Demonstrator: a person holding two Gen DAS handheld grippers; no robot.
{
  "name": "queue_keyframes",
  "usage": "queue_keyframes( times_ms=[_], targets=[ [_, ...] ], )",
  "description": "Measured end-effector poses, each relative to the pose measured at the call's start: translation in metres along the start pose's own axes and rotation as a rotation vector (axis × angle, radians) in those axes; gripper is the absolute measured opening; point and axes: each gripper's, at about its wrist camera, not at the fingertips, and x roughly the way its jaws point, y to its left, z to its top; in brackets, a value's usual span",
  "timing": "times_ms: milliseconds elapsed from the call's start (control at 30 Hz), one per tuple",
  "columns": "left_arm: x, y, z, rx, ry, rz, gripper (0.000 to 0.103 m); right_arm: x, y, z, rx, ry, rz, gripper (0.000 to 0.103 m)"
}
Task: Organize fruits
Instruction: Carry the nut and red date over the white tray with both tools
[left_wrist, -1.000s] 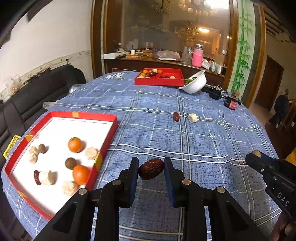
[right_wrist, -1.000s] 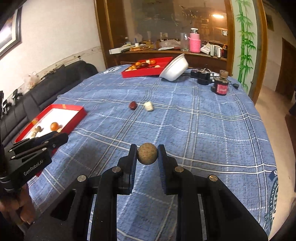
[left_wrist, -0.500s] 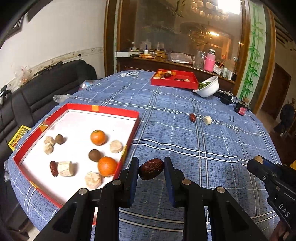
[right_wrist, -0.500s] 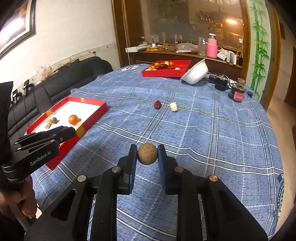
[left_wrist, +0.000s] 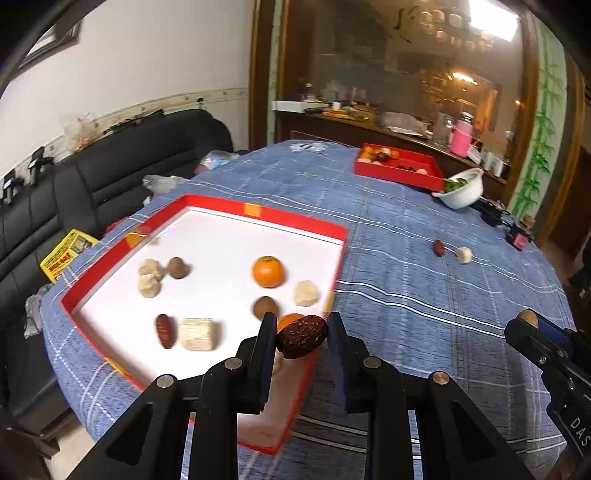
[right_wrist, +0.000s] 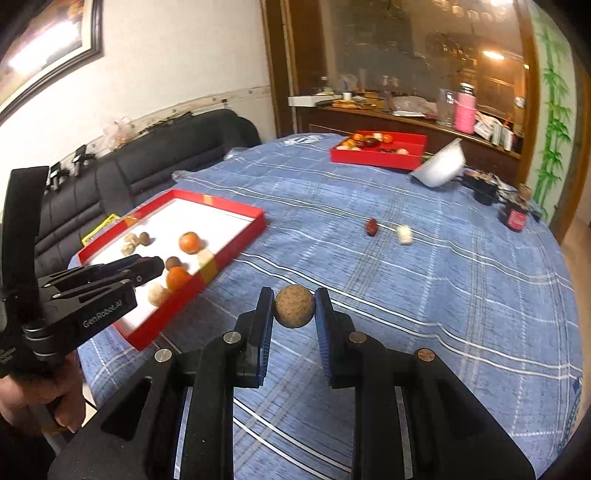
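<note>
My left gripper (left_wrist: 301, 334) is shut on a wrinkled dark red date (left_wrist: 302, 336), held over the right edge of the near red tray (left_wrist: 295, 218). On the tray's white floor lie oranges (left_wrist: 268, 271), brown round fruits (left_wrist: 176, 267), pale lumps (left_wrist: 306, 292) and a date (left_wrist: 164, 330). My right gripper (right_wrist: 294, 308) is shut on a round tan-brown fruit (right_wrist: 294, 306) above the blue cloth, right of the tray (right_wrist: 236, 214). In the right wrist view the left gripper (right_wrist: 147, 267) reaches over the tray. A loose date (right_wrist: 371, 226) and pale piece (right_wrist: 405, 233) lie mid-table.
A second red tray (right_wrist: 376, 160) with fruits stands at the far side, a tilted white bowl (right_wrist: 441, 166) beside it. A small dark jar (right_wrist: 516, 214) and black items sit at the far right. A black sofa (left_wrist: 110, 177) borders the table's left edge.
Both grippers have moved left toward the near tray, each still holding its fruit. The left one now hangs over the tray's right edge.
</note>
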Motion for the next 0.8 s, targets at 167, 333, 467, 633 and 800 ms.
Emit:
queue_keyframes(
  times_ms=[167,333,467,633,800],
  targets=[
    [0.003,0.023,0.006,-0.031,-0.001,0.039,0.026,0.013,0.022,0.01,-0.033,0.001,0.043,0.021],
    [0.01,0.043,0.016,-0.059,0.006,0.084,0.026,0.027,0.042,0.023,-0.065,0.006,0.078,0.021],
    [0.021,0.059,0.023,-0.078,0.012,0.124,0.026,0.043,0.059,0.038,-0.097,0.012,0.102,0.021],
    [0.04,0.077,0.032,-0.097,0.037,0.166,0.026,0.072,0.082,0.056,-0.141,0.035,0.122,0.021],
    [0.062,0.094,0.045,-0.112,0.065,0.202,0.026,0.107,0.099,0.072,-0.151,0.07,0.134,0.022]
  ],
)
